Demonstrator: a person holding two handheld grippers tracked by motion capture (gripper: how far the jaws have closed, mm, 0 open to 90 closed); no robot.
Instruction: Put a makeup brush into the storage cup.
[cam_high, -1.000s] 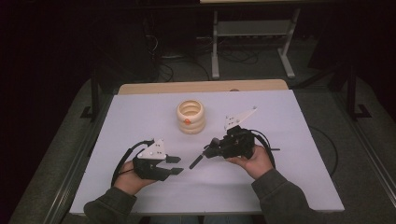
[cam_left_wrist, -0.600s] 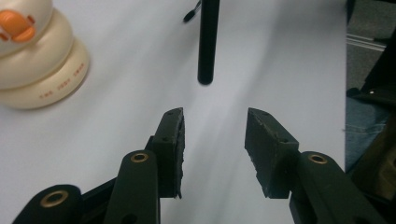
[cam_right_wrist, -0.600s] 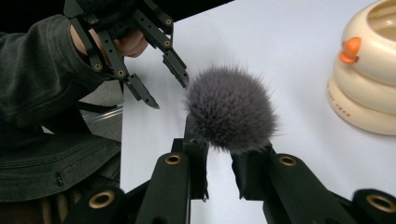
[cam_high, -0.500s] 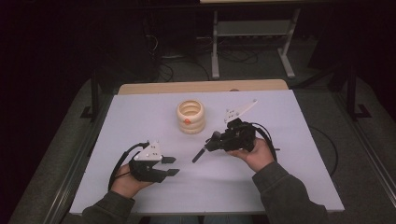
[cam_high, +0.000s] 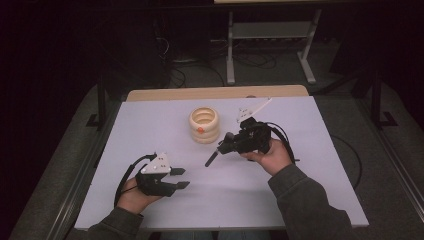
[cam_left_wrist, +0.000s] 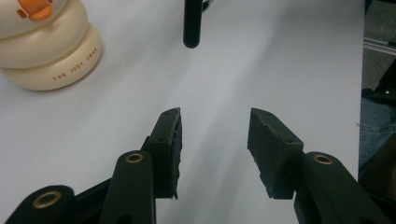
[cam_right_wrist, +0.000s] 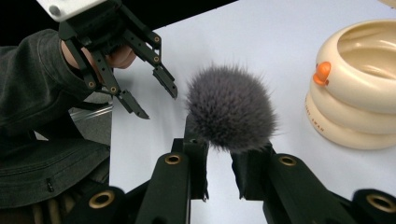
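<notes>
Since a second ago: right gripper (cam_high: 235, 145) lifted slightly with the grey fluffy-headed, black-handled brush (cam_right_wrist: 231, 109); left gripper (cam_high: 177, 177) just been opening, nothing between its jaws. Now spread and empty, near left. Brush pinched at the neck under the bristles, handle tip (cam_left_wrist: 192, 28) dangling right of the cream ringed plastic pot (cam_high: 204, 125). Probably light, bristles soft; best gripped on the stiff handle.
</notes>
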